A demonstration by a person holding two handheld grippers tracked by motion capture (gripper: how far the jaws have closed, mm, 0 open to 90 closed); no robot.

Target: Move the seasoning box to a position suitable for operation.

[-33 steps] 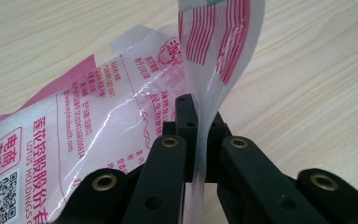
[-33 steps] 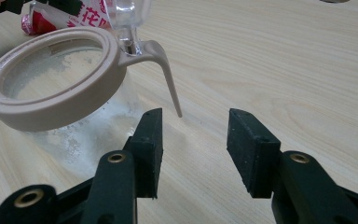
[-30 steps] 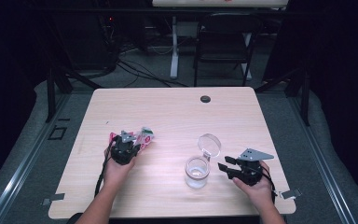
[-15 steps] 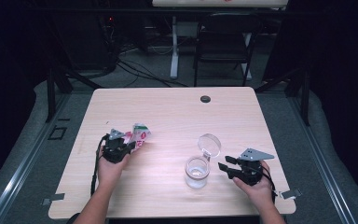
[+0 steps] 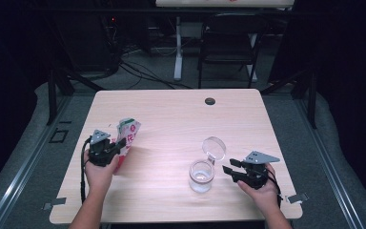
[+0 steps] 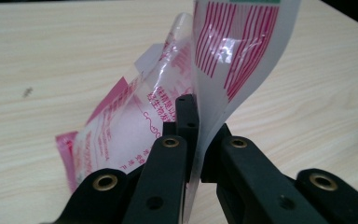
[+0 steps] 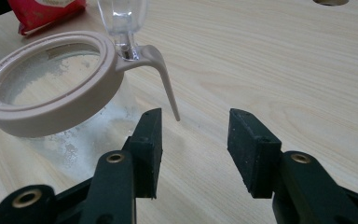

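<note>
At the left of the counter [image 5: 171, 119] I find my left tongs [image 5: 119, 147] clamped shut on a red-and-white plastic packet [image 5: 127, 136]. In the left gripper view the jaws pinch one thin wall of the packet [image 6: 223, 60] between them, and the film curls up and over the jaw tips, while the rest of the packet hangs toward the wood below. From above, the packet stands tilted near the left edge of the counter, with my left hand [image 5: 97, 171] under the tongs. Right of centre stands a clear glass jar [image 5: 201, 175], open, its round lid [image 5: 213, 148] swung up and back on the hinge. In the right gripper view the jar's beige rim [image 7: 51, 84] sits at the upper left, and a thin beige lever [image 7: 165, 86] reaches down from the hinge toward the gap between the jaws without touching either. My right tongs [image 5: 229, 170] stand wide and hold nothing; they lie just beside the jar on its right, pointing at it, with my right hand [image 5: 262, 188] behind them. Packet and jar are well apart.
</note>
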